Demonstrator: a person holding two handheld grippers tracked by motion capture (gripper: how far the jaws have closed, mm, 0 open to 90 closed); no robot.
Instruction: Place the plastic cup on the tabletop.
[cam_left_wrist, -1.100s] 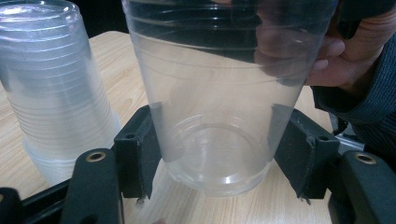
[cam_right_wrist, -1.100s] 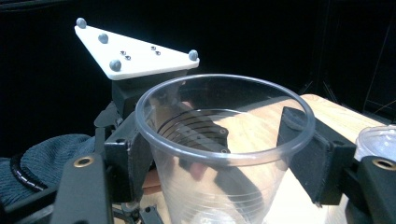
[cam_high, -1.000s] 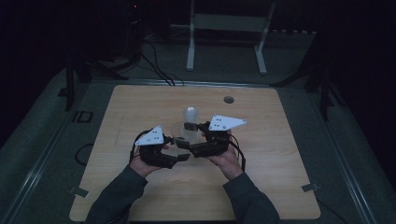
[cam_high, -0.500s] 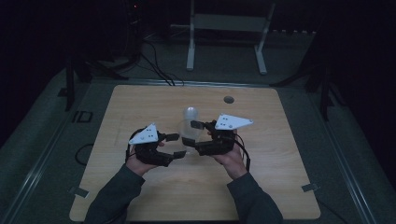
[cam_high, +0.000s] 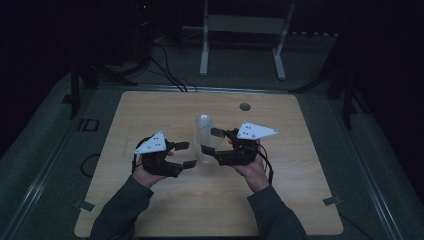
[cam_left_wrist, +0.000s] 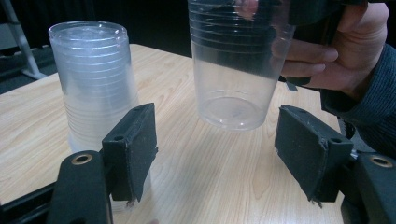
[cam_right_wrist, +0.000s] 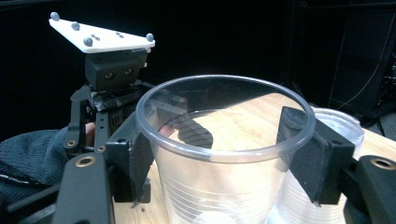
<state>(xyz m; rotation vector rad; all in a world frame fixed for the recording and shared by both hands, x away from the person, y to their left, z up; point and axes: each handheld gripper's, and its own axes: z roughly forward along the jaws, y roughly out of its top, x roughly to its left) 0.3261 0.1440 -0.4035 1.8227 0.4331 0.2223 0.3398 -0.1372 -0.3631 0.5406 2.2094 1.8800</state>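
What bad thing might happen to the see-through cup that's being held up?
1. The right gripper pinches the clear cup near its thin rim, lifted off the table. Squeezing harder might crumple it; loosening might drop it.
2. The stack of cups stands upside down close beside the held cup. A bump from either could topple it.
3. The left gripper has just opened its jaws with nothing between them, so the cup has only one grip.
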